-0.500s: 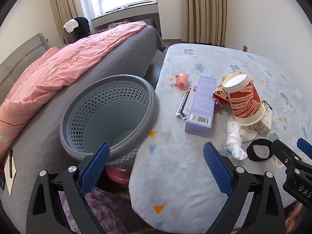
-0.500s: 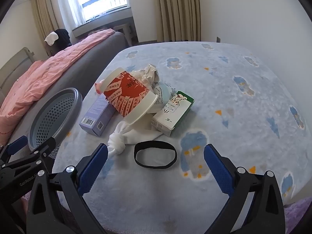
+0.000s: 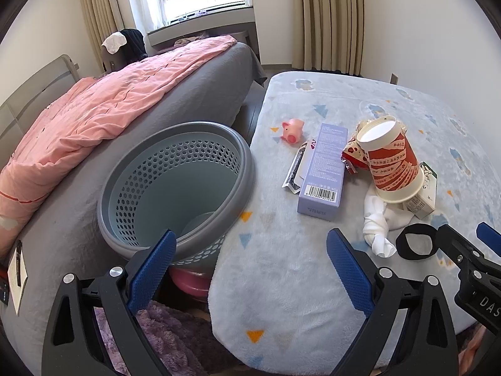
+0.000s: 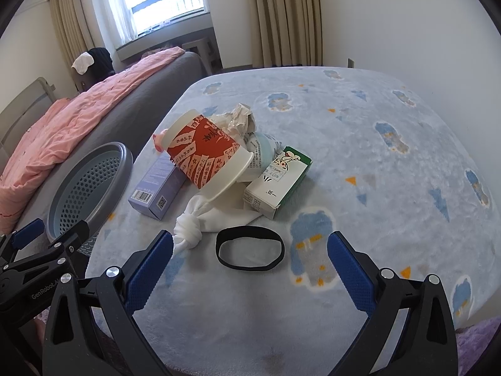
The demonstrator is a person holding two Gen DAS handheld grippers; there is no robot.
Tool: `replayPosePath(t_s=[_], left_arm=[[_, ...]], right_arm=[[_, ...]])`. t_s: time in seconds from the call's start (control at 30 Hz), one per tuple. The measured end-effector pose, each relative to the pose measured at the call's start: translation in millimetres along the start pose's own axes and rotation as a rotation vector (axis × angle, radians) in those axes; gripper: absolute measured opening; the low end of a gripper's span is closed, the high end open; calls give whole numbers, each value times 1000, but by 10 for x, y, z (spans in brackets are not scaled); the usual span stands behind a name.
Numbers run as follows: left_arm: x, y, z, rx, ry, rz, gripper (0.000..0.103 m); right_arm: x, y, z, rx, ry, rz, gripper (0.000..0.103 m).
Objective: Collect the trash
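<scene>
A grey perforated bin [image 3: 175, 188] [image 4: 89, 188] stands between the bed and the low table. On the table's blue blanket [image 3: 281, 282] [image 4: 375, 163] lies a pile: a tipped red-and-white paper cup [image 3: 393, 163] [image 4: 205, 156], a purple box [image 3: 324, 172] [image 4: 156, 185], a white-and-green carton [image 3: 422, 197] [image 4: 277, 181], a knotted white sock [image 3: 375, 228] [image 4: 200, 219], crumpled paper [image 4: 239, 119] and a black band [image 3: 415, 241] [image 4: 250, 247]. My left gripper [image 3: 250, 257] hovers open over the bin's rim and table edge. My right gripper [image 4: 250, 263] hangs open just short of the band, holding nothing.
A pink toy pig [image 3: 292, 130] and a flat dark packet [image 3: 296, 169] lie by the purple box. A bed with grey cover and pink quilt [image 3: 109, 119] fills the left. A purple rug [image 3: 169, 338] and a pink object lie on the floor below the bin.
</scene>
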State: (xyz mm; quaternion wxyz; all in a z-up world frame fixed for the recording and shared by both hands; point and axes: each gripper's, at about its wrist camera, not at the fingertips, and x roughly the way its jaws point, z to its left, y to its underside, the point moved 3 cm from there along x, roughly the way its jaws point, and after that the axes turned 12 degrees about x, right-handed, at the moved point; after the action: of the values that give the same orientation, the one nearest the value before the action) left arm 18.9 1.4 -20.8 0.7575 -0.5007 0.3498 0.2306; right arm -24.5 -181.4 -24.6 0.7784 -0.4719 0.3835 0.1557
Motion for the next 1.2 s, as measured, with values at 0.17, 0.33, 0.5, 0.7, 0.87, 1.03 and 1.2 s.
replayPosePath(t_s=[0.17, 0.33, 0.5, 0.7, 0.87, 1.03, 1.2], left_arm=[[9, 0, -7, -1, -1, 2, 92], [8, 1, -6, -1, 0, 3, 92], [16, 2, -13, -2, -1, 2, 92], [16, 2, -13, -1, -1, 1, 92], [17, 2, -14, -2, -1, 1, 92], [17, 4, -13, -1, -3, 4, 92], [56, -12, -5, -6, -18, 9, 92]], right_arm=[[3, 2, 2, -1, 0, 2, 97], [-3, 20, 24, 1, -5, 5, 97], [6, 11, 13, 2, -5, 6, 97], [5, 12, 21, 2, -6, 8, 97], [11, 13, 19, 1, -6, 8, 97], [22, 13, 7, 4, -8, 13, 97], [48, 25, -31, 12, -5, 25, 97]])
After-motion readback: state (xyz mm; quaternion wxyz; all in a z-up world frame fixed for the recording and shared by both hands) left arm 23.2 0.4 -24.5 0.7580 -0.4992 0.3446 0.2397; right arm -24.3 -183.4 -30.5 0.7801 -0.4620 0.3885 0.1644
